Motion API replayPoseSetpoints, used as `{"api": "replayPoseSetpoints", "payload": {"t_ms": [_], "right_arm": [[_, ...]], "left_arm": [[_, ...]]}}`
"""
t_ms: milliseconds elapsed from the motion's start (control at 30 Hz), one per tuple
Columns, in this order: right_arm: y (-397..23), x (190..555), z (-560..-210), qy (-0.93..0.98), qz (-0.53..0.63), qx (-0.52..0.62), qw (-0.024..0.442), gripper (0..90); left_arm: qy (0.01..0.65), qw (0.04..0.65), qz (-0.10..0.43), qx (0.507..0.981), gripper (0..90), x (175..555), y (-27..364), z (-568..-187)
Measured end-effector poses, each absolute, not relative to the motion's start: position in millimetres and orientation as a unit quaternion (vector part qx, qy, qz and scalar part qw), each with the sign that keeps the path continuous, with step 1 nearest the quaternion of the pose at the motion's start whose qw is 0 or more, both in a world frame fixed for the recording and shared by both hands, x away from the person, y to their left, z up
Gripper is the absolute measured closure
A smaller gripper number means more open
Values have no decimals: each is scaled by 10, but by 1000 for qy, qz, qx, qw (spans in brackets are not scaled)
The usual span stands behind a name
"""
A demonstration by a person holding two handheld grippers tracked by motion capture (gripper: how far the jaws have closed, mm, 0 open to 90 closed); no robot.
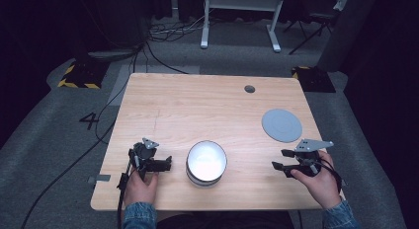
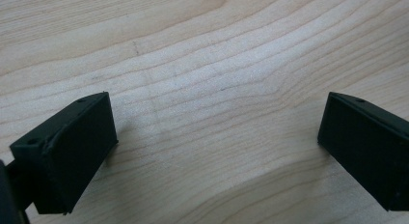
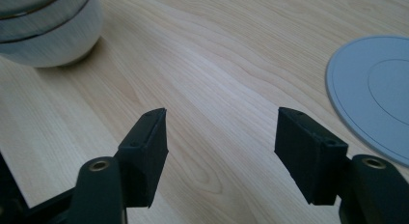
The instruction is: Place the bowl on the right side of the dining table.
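From above, the white bowl (image 1: 206,162) sits near the table's (image 1: 197,105) front edge, between the left gripper (image 1: 167,163) and the right gripper (image 1: 278,160); a grey plate (image 1: 281,125) lies just beyond the right one. A careless sideways nudge could push the bowl off that edge. The far half is open room. In the left gripper view, jaws are spread wide over bare wood. In the right gripper view, jaws parted, empty; bowl (image 3: 46,26) one side, plate (image 3: 374,93) the other.

Lab — hazard-taped floor (image 1: 79,77), cables (image 1: 163,34)
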State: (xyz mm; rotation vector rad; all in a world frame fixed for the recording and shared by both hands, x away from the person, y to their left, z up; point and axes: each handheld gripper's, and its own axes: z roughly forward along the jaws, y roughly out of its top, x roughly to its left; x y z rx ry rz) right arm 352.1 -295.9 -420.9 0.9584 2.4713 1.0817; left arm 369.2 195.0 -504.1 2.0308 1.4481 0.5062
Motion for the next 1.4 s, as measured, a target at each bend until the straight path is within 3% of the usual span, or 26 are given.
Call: {"api": "replayPoseSetpoints", "payload": {"t_ms": [767, 1400], "right_arm": [[-2261, 3828, -3669, 867, 409, 242, 151, 387], [-1538, 4083, -3753, 885, 407, 200, 106, 427]], "left_arm": [[544, 294, 191, 762, 2, 3690, 1950, -5041], [548, 294, 193, 759, 2, 3696, 1939, -5044]]}}
